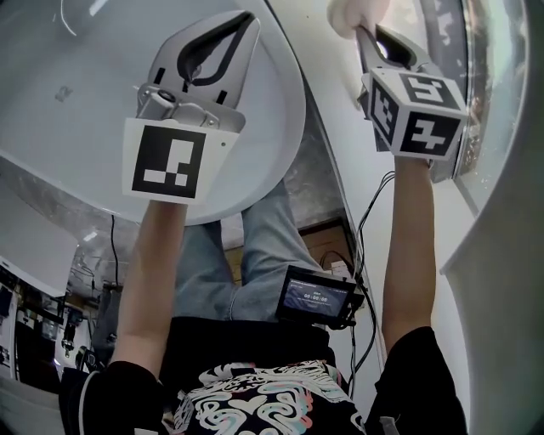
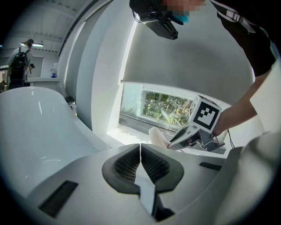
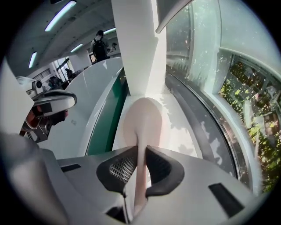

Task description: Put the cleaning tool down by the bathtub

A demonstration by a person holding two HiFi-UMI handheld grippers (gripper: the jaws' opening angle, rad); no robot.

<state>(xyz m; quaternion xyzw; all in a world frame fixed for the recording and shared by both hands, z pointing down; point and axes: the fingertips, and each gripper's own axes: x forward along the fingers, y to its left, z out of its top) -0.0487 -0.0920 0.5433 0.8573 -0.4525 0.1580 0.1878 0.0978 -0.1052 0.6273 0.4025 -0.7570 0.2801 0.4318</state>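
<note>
Loses most of the cleaning tool (image 1: 347, 15) past the top edge of the head view, leaving only a pale end in sight beyond the right gripper (image 1: 367, 38), and likewise loses the bathtub (image 1: 76, 93) past the top and left edges. In the right gripper view, cannot follow the tool's thin handle below the pads (image 3: 163, 169), its lower end hidden there under the gripper's grey body. Cannot make out the distant standing person (image 3: 100, 45), too small for any detail.

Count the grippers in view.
2: the left gripper, shut and empty, by the bathtub; the right gripper, shut on the cleaning tool, at the window ledge.
</note>
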